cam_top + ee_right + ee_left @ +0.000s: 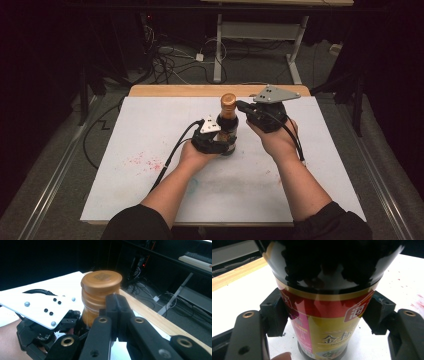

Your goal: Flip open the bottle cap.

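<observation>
- Two jaws of the left gripper (322,315) press on opposite sides of a dark sauce bottle (324,302), at the top of its red and gold label; clamped this way, the bottle stands upright and braced, probably so it cannot turn or tip.
- Right gripper (117,315): its jaws are pressed together with nothing between them, tips lying just beside the bottle's neck under the orange-brown cap (101,281); whether they touch it I cannot tell.
- That placement suggests the closed right gripper is being lined up on the cap, perhaps to work it loose while the left one holds the body.
- From the high view, the bottle (228,125) stands near the middle of the white table top (150,130), toward its far side, between both hands.
- Red specks (145,161) stain the surface to the left, well apart from the bottle.
</observation>
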`<action>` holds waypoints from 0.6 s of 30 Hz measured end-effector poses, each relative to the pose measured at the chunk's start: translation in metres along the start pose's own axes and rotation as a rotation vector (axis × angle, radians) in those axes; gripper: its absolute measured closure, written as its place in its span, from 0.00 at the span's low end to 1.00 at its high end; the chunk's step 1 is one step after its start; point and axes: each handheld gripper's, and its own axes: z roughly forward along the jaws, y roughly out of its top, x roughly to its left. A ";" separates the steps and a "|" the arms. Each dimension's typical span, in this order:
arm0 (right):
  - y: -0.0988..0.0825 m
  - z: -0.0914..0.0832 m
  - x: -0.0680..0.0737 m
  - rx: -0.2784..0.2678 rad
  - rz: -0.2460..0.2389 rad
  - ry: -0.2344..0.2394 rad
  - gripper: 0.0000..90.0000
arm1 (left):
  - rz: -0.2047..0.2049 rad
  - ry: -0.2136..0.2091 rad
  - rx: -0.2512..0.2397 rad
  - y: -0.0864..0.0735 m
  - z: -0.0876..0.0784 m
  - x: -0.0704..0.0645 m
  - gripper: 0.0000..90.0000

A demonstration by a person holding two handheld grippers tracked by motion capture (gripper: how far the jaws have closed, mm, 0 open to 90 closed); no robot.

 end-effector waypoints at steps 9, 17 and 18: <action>0.002 0.000 0.001 -0.009 0.005 -0.005 1.00 | -0.003 0.002 -0.002 0.000 0.000 0.000 0.32; 0.006 0.000 0.001 -0.012 -0.002 -0.009 1.00 | -0.006 0.003 -0.003 0.000 0.000 0.000 0.32; 0.006 0.000 0.001 -0.012 -0.002 -0.009 1.00 | -0.005 0.003 -0.002 0.000 0.000 0.000 0.32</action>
